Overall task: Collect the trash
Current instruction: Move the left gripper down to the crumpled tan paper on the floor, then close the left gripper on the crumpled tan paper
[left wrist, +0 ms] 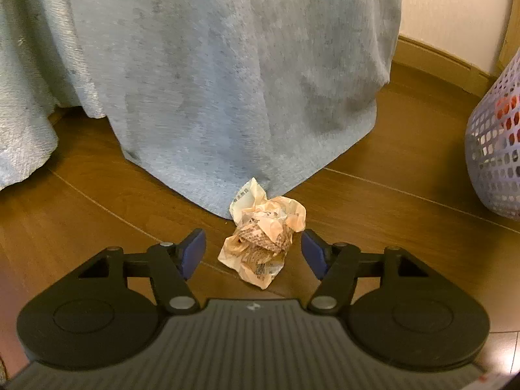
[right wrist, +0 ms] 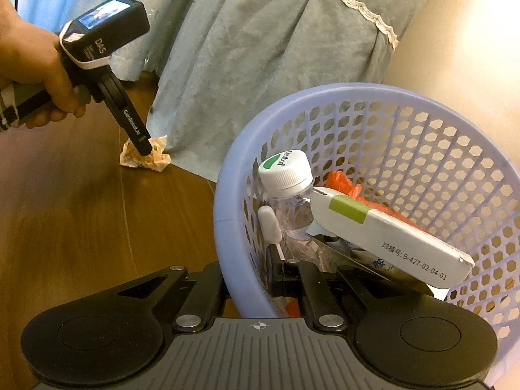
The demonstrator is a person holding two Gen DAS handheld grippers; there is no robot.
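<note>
A crumpled orange-and-white wrapper (left wrist: 263, 237) lies on the wooden floor, against the hem of the blue fabric. My left gripper (left wrist: 253, 252) is low over it and open. Its blue pads (left wrist: 193, 253) stand on either side of the wrapper with a gap to each. In the right wrist view a hand (right wrist: 32, 65) holds the left gripper (right wrist: 145, 148), whose tip reaches down onto the wrapper (right wrist: 130, 160). My right gripper (right wrist: 247, 276) is shut on the near wall of the lavender mesh basket (right wrist: 227, 195), one finger outside and one inside.
The basket (left wrist: 497, 149) holds a clear bottle with a white cap (right wrist: 286, 169), a white carton (right wrist: 390, 237), orange plastic (right wrist: 344, 185) and a swab (right wrist: 269, 224). Blue draped fabric (left wrist: 227, 81) hangs to the floor behind the wrapper. A cream wall and skirting (left wrist: 438, 55) stand far right.
</note>
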